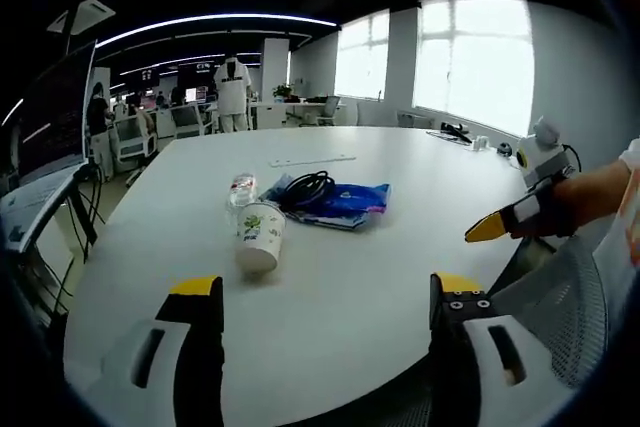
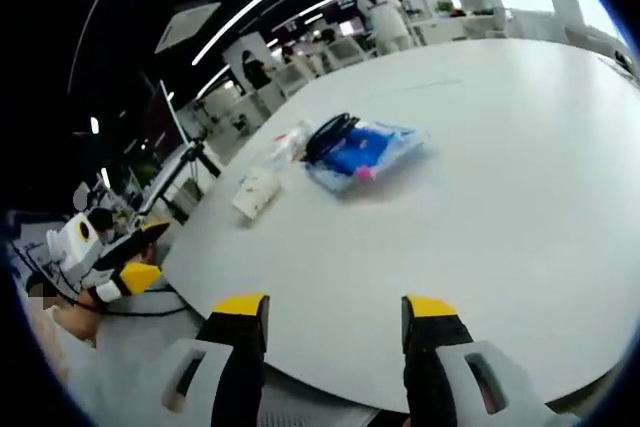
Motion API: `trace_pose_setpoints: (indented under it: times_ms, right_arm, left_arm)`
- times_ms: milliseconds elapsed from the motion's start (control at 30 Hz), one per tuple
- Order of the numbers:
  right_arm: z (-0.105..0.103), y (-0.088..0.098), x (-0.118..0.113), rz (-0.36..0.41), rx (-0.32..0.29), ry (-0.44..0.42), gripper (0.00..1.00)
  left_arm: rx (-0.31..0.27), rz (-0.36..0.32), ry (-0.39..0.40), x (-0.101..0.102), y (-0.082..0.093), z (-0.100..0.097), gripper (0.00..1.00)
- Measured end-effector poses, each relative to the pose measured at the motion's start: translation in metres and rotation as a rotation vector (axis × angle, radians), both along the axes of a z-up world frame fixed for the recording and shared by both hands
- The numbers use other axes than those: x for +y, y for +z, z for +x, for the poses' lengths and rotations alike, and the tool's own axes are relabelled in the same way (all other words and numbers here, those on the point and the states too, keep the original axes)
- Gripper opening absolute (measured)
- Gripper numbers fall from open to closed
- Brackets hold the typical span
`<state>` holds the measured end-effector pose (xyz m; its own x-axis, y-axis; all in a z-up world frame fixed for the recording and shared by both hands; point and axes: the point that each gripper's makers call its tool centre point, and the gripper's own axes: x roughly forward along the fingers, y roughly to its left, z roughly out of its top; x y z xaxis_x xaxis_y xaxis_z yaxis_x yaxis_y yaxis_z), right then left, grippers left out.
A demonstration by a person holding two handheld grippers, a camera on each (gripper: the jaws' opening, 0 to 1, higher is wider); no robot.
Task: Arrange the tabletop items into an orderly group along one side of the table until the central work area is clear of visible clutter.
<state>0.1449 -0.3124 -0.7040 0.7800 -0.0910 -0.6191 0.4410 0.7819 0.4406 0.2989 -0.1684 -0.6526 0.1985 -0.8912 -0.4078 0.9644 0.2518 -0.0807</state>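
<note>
A small cluster sits mid-table. A paper cup [image 1: 260, 237] [image 2: 257, 192] appears to lie on its side, with a clear plastic bottle [image 1: 240, 190] [image 2: 290, 142] behind it. Beside them a coiled black cable [image 1: 308, 187] [image 2: 330, 135] rests on a blue packet [image 1: 348, 202] [image 2: 368, 152]. My left gripper [image 1: 326, 292] [image 2: 125, 262] is open over the near table edge, well short of the cup. My right gripper [image 2: 335, 309] [image 1: 505, 220] is open too, over the table rim to the packet's side. Both hold nothing.
The round white table [image 1: 400, 267] [image 2: 520, 197] carries a thin white strip [image 1: 312, 159] farther back and small items [image 1: 455, 132] at its far right edge. A mesh chair [image 1: 560, 297] stands near the right. A monitor [image 1: 55, 112] stands left. People are in the office behind.
</note>
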Motion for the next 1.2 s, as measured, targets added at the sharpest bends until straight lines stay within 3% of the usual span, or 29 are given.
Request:
trace_pose_setpoints:
  times_ms: [433,1200]
  right_arm:
    - [0.011,0.005,0.002,-0.011,0.004,0.039,0.53]
    - [0.104,0.035,0.003,-0.063,-0.056,0.295,0.52]
  left_arm:
    - [0.0,0.026,-0.008,0.0,-0.004,-0.003,0.85]
    - [-0.051,0.009,0.009,0.0,0.0,0.003,0.87]
